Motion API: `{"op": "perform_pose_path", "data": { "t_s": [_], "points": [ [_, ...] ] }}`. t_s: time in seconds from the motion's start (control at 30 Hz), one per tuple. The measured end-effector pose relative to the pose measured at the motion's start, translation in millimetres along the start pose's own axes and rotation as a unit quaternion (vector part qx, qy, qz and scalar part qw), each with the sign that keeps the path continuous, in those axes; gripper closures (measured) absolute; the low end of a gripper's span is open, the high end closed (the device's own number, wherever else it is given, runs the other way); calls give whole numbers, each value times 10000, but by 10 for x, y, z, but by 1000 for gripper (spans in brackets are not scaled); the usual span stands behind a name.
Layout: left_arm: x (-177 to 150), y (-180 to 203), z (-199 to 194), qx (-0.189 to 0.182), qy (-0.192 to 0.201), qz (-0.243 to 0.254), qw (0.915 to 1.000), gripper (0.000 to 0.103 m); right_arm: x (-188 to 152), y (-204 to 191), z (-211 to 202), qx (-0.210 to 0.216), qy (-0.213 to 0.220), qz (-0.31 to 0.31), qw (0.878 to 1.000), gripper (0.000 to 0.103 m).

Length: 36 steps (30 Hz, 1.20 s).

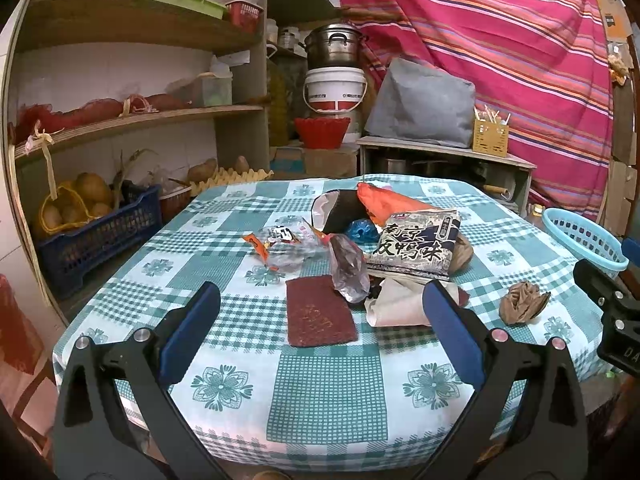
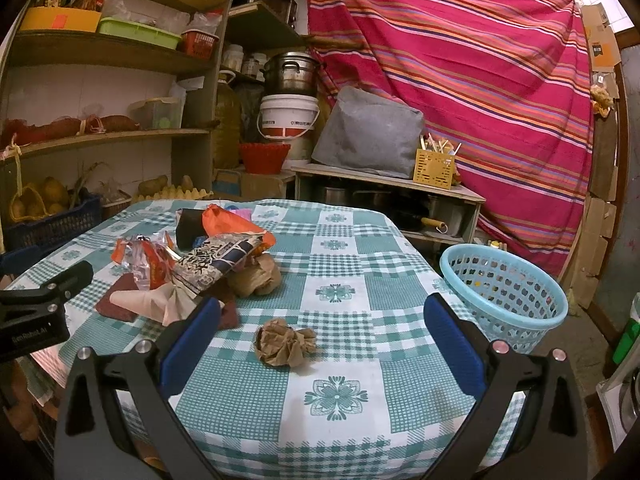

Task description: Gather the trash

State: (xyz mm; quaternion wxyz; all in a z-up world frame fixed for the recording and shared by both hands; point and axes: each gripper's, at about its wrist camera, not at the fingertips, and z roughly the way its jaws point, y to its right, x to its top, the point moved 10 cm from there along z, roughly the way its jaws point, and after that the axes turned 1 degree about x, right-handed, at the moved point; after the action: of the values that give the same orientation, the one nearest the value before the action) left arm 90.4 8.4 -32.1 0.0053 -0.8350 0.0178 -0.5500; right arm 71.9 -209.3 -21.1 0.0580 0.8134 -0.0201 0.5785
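Trash lies on a table with a green checked cloth point(image 1: 328, 400). In the left wrist view my left gripper point(image 1: 320, 332) is open and empty above a dark red pad point(image 1: 320, 312). Beyond it lie a clear plastic wrapper point(image 1: 348, 268), a printed snack bag point(image 1: 416, 248), an orange bag point(image 1: 384, 204) and white paper point(image 1: 400, 304). A crumpled brown paper ball point(image 1: 522, 302) lies to the right. In the right wrist view my right gripper point(image 2: 320, 336) is open and empty, just short of that brown ball point(image 2: 284, 342). A light blue basket point(image 2: 508, 300) stands at the table's right edge.
Wooden shelves point(image 1: 132, 120) with a dark blue crate of potatoes point(image 1: 96, 236) stand to the left. Behind the table are a white bucket point(image 1: 334, 90), a steel pot point(image 1: 334, 46), a red bowl point(image 1: 322, 132), a low cabinet point(image 1: 444, 160) and a striped red curtain point(image 1: 500, 40).
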Motion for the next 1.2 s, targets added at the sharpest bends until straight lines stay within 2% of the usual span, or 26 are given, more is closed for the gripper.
{"op": "perform_pose_path", "data": {
  "t_s": [1.2],
  "points": [
    [-7, -104, 52, -12, -94, -98, 9999, 5, -64, 51, 55, -65, -154, 19, 9999, 4]
  ]
}}
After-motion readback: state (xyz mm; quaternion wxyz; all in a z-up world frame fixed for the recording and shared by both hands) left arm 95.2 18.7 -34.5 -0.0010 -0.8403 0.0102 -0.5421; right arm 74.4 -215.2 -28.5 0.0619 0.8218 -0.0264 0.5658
